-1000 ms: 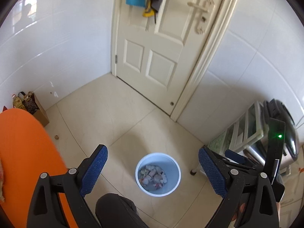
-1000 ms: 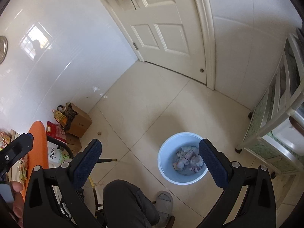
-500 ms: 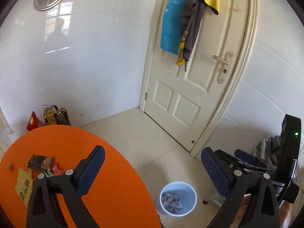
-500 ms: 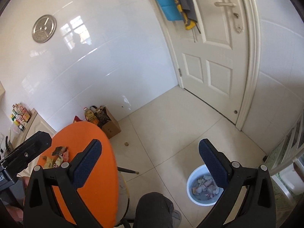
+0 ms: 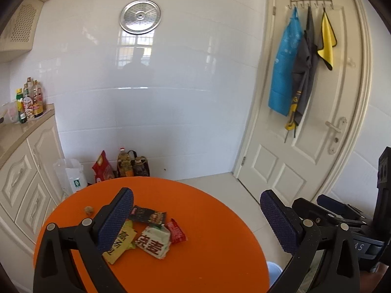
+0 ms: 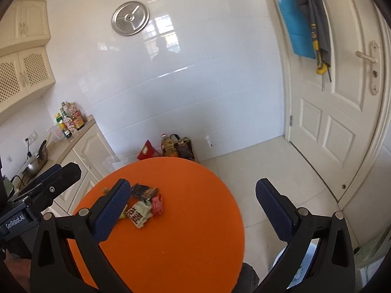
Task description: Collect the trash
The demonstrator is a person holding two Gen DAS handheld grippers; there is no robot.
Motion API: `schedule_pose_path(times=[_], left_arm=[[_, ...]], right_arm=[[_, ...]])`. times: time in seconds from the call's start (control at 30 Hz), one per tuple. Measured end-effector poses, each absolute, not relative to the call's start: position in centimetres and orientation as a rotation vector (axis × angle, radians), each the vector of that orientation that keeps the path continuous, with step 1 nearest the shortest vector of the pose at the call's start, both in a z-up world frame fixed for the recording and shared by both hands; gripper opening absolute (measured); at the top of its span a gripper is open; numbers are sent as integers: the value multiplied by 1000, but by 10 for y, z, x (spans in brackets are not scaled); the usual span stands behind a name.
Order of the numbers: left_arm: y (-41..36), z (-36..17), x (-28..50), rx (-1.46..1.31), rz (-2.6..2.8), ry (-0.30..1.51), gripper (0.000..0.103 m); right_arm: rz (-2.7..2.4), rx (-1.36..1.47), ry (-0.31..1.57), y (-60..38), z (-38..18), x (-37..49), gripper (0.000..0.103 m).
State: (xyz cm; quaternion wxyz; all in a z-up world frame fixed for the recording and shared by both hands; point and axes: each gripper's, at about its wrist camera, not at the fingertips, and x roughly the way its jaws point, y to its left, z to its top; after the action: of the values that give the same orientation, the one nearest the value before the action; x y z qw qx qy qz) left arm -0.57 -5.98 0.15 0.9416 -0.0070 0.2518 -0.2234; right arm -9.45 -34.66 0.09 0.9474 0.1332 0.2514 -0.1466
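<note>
Several crumpled snack wrappers lie in a pile on the round orange table [image 5: 207,251]: a white-green one [image 5: 154,241], a red one [image 5: 176,230], a dark one [image 5: 147,216] and a yellow one [image 5: 119,243]. A small brown nut [image 5: 89,210] lies beside them. The pile also shows in the right wrist view [image 6: 143,207]. My left gripper [image 5: 195,217] is open and empty above the table. My right gripper [image 6: 193,207] is open and empty, higher and to the right. The pale blue bin's rim [image 5: 273,272] peeks out below the table edge.
A white door [image 5: 312,122] with hung cloths stands at the right. Bags and bottles [image 5: 122,163] sit on the floor by the tiled wall. Cream cabinets [image 5: 22,175] with bottles on the counter stand at the left.
Both grippers have swung up and left, from looking down at the bin on the floor to facing the orange table and its wrappers. Both stay open and empty.
</note>
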Motion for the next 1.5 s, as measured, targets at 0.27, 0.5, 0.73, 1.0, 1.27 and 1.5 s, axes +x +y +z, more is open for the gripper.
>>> schedule_pose_path(times=[0.27, 0.5, 0.73, 1.0, 1.27, 1.5], left_arm=[[-2, -7, -49, -56, -291, 501, 102], [24, -26, -57, -64, -206, 542, 102], [6, -50, -10, -47, -168, 620, 102], [-32, -99, 60, 45, -237, 750, 102], [-66, -153, 145, 154, -301, 841, 102], [-76, -187, 225, 94, -328, 934, 95]], right_arm=[[-173, 168, 531, -288, 4, -56, 103], [-107, 110, 582, -259, -14, -22, 103], [-98, 71, 696, -257, -54, 16, 103], [-84, 114, 864, -267, -124, 43, 103], [-121, 128, 926, -277, -150, 54, 103], [-139, 144, 943, -281, -157, 61, 103]])
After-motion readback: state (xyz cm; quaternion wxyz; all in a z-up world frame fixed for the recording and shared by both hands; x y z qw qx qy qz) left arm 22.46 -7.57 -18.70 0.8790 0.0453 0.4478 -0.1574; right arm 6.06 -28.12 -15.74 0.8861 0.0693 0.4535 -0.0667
